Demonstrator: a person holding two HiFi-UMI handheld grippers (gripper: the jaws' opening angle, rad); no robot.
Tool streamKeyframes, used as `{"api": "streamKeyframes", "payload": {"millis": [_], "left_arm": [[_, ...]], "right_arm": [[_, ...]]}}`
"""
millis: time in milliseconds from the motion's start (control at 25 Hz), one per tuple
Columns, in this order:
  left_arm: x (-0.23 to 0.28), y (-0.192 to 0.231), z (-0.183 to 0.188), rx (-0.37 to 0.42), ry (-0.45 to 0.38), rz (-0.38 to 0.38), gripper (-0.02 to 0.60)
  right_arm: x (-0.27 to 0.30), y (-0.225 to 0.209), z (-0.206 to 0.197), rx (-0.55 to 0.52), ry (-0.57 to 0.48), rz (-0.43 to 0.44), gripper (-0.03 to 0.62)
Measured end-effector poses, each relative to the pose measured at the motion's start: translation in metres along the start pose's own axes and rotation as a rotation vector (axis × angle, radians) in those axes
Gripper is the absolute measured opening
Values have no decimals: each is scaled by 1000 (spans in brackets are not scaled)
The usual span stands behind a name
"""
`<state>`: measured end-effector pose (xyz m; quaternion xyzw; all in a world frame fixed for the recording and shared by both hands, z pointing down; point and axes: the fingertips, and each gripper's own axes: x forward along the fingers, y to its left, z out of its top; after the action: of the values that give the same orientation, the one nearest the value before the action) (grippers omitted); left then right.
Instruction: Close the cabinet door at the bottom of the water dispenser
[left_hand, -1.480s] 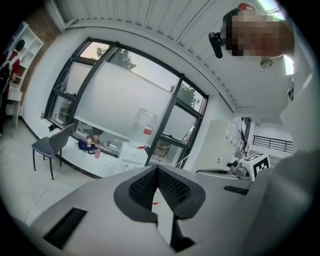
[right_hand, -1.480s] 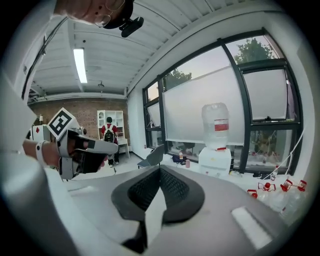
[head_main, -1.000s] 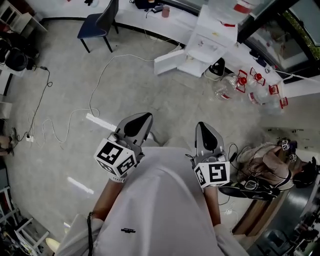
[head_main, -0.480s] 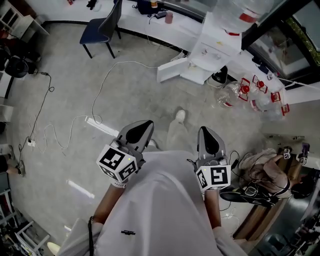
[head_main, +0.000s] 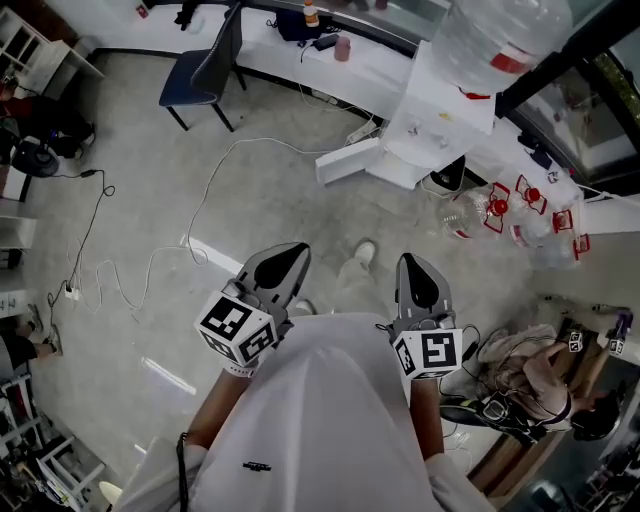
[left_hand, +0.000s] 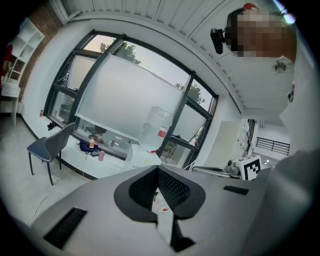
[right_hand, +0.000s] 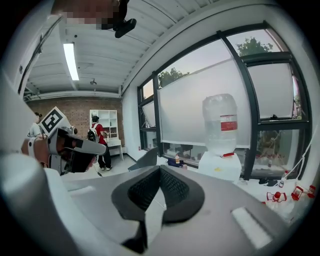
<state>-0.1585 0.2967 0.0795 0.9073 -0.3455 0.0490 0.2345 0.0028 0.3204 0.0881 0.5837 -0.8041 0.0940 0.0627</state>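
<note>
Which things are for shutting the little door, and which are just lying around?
For the job:
- door, standing open
- water dispenser
- left gripper, shut and empty
- right gripper, shut and empty

Just lying about:
- chair
- floor bottles
- pink cup

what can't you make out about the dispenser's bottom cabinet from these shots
- Cabinet inside: head view, hidden by the water dispenser body seen from above.
- Cabinet door handle or latch: head view, too small.
- Door and cabinet: left gripper view, hidden behind the left gripper; right gripper view, behind the right gripper.
- Bottle upper end: head view, cut off by the upper edge.
</note>
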Motion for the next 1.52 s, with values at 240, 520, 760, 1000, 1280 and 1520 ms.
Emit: {"api": "streamKeyframes", "payload": {"millis": [240, 520, 760, 1000, 1280, 1520], "left_arm": [[90, -1, 46, 15, 17, 16, 5], [190, -16, 80, 56, 39, 11, 6], [243, -22, 93, 94, 76, -5, 5], [271, -15, 103, 104, 89, -16, 5], [282, 7, 113, 101, 107, -26, 6], [270, 26, 110, 78, 127, -21, 6]], "right_arm": [[45, -79, 23, 12, 15, 22, 11], [80, -171, 41, 42, -5, 27, 11], [96, -225, 49, 59, -28, -3, 11], [114, -240, 43, 79, -8, -8, 11], [136, -239, 48, 95, -3, -29, 11], [151, -228, 43, 108, 25, -40, 11]]}}
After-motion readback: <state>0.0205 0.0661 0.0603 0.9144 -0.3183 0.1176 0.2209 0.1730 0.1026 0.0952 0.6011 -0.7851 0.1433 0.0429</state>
